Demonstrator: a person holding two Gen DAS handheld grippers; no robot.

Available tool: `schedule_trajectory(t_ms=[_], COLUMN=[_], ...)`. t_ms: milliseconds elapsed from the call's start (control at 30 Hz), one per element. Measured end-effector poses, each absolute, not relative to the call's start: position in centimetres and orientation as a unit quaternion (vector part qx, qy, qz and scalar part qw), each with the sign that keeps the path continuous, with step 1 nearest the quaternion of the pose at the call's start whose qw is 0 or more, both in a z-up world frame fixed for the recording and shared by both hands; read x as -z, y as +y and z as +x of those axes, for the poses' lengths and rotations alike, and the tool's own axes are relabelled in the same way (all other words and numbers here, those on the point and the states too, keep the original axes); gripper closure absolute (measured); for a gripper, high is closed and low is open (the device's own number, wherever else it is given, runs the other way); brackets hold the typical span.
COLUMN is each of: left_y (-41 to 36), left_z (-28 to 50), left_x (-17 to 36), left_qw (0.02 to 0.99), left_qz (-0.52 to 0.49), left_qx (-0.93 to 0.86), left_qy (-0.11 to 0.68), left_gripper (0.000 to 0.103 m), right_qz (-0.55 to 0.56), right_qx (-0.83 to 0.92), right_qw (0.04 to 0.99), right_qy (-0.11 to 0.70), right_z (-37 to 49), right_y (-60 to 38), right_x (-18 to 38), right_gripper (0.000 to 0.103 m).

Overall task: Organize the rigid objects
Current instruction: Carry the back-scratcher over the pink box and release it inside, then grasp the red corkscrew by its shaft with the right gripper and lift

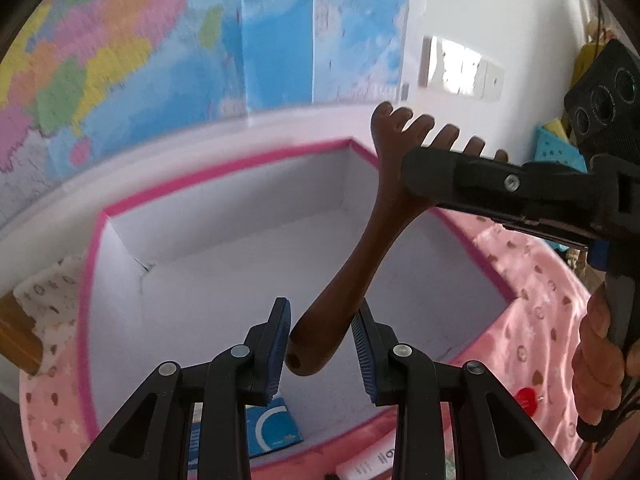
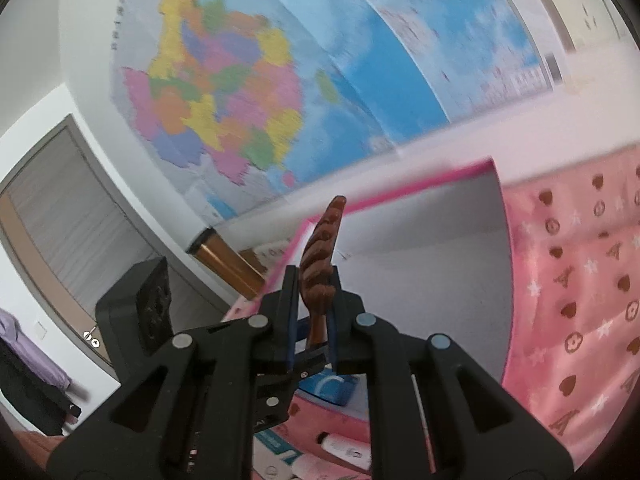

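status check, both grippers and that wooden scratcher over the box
Right gripper shut on wooden scratcher near its toothed head. Left gripper shut on its handle end. Scratcher above open pink-rimmed box; nothing in the way.

My left wrist camera looks steeply down along its fingers into the pink-edged box (image 1: 224, 240), close above its open top. My right wrist camera sits just right of the box (image 2: 420, 280), aimed nearly level across it. Both views share the box and the wall map (image 1: 140, 60) (image 2: 240, 100) behind it.
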State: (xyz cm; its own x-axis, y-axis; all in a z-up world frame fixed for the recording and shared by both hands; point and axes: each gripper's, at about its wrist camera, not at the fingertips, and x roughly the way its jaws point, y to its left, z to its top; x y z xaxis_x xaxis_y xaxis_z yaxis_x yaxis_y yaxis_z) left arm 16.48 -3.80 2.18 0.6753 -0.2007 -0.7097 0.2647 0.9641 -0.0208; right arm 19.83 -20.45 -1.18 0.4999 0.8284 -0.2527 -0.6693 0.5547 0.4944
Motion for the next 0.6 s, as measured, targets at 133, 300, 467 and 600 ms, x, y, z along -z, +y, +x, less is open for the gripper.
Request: schedule_trajectory(t_ms=[133,300,467,600], left_y=[-4.0,-3.8,-3.2,-3.0], left_z=[17.9,18.1,17.3,15.6], left_x=[-0.5,0.1,-0.3,-1.1], left_qw=[0.908,0.906,0.912,0.920], left_qz=[0.042,0.039,0.027,0.023], left_qx=[0.113,0.107,0.102,0.103], left_qy=[0.402,0.408,0.398,0.378], left_gripper=[0.072,0.072,0.072,0.071], right_qz=[0.153,0.103,0.079,0.068], right_qx=[-0.422,-0.376,-0.325,-0.331], right_qw=[0.851,0.874,0.904,0.908], right_qy=[0.274,0.292,0.265,0.247], right_z=[21.8,22.0,20.3,18.6], right_y=[-19.7,-19.3,-20.8,-22.3], right_x=[3.1,3.6,2.3,1.8], right_gripper=[0.089,0.081,0.066,0.066])
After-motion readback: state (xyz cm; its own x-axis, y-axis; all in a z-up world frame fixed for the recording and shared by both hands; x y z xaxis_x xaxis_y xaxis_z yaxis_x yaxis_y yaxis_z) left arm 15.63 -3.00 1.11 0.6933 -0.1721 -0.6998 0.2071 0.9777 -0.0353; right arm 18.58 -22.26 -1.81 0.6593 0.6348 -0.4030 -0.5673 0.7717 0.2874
